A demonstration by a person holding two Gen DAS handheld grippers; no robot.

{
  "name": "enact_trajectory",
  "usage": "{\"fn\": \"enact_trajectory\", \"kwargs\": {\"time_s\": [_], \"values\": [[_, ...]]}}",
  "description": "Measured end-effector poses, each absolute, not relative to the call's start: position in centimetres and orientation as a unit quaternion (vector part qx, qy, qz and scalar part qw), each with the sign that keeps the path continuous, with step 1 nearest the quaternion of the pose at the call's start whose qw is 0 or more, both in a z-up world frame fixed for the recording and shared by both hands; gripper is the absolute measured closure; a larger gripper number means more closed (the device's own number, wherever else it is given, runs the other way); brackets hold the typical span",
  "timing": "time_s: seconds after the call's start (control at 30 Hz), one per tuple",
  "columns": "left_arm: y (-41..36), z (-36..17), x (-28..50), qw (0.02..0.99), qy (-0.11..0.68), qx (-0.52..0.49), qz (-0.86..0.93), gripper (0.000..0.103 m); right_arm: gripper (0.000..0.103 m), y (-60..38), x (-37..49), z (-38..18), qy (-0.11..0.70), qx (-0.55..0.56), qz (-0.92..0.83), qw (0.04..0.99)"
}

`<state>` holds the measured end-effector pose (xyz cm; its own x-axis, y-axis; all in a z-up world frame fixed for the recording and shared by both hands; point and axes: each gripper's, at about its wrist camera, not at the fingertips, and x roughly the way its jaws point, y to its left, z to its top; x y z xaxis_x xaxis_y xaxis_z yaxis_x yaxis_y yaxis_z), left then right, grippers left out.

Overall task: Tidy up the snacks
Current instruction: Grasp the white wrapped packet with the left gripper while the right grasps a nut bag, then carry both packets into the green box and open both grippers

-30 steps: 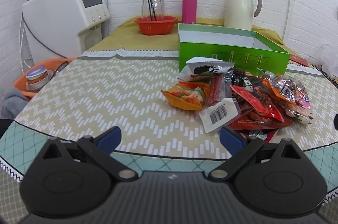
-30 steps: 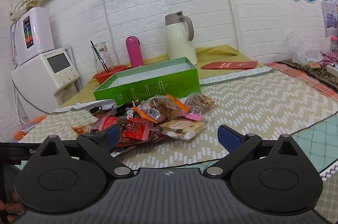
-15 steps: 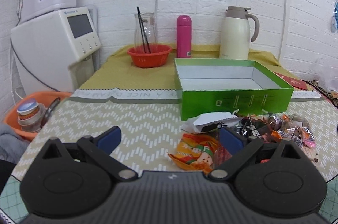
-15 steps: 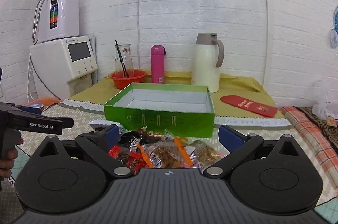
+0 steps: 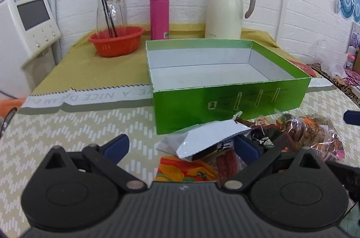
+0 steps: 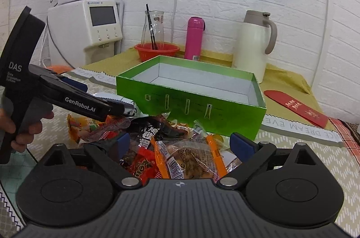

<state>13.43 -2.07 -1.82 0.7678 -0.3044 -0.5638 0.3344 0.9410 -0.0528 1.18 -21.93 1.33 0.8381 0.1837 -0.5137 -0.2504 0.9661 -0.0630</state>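
Observation:
A pile of wrapped snacks [image 6: 171, 143] lies on the table in front of an open, empty green box [image 6: 191, 101]. In the left wrist view the box [image 5: 225, 89] stands straight ahead. My left gripper [image 5: 180, 145] is open over the pile's left end, above a white packet [image 5: 209, 136] and an orange packet [image 5: 180, 170]. My right gripper [image 6: 180, 143] is open over the pile's right part, with a clear pastry packet [image 6: 191, 161] between its fingers. The left gripper [image 6: 74, 101] also shows from the side in the right wrist view.
Behind the box stand a cream thermos jug [image 5: 227, 8], a pink bottle [image 5: 159, 13], a red bowl [image 5: 117, 40] with a glass carafe [image 5: 110, 6], and a white water dispenser [image 6: 90, 22]. A red envelope [image 6: 297, 107] lies right of the box.
Both grippers have moved forward and down toward the snack pile and box. Both stay open, and the pile now sits between their fingers.

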Motion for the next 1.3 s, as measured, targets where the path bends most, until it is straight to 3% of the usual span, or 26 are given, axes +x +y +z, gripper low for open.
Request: {"fn": "enact_trajectory", "kwargs": {"time_s": [0.23,0.7,0.87,0.93,0.97,1.3], "values": [[-3.7,-1.9,14.3,0.936,0.293,0.037,-0.192,0.006,0.0,-23.5,3.3,-0.8,0.302,-0.007,0.121,0.945],[-3.7,-3.1,16.0,0.926,0.311,0.004,-0.214,0.007,0.0,-23.0,3.9,-1.0,0.311,-0.015,0.14,0.94],[-3.3,-3.0,15.5,0.926,0.306,-0.004,-0.221,0.016,0.0,-23.0,3.6,-0.9,0.311,-0.009,0.135,0.941],[-3.3,-2.8,15.3,0.925,0.303,-0.004,-0.227,0.03,0.004,-22.8,3.5,-0.7,0.31,-0.014,0.135,0.941],[-3.3,-2.8,15.1,0.925,0.303,-0.008,-0.23,0.032,0.004,-22.7,3.4,-0.6,0.31,-0.016,0.133,0.941],[-1.9,0.0,12.4,0.946,0.248,-0.005,-0.207,0.036,0.008,-22.8,1.4,1.6,0.268,0.007,0.114,0.957]]}}
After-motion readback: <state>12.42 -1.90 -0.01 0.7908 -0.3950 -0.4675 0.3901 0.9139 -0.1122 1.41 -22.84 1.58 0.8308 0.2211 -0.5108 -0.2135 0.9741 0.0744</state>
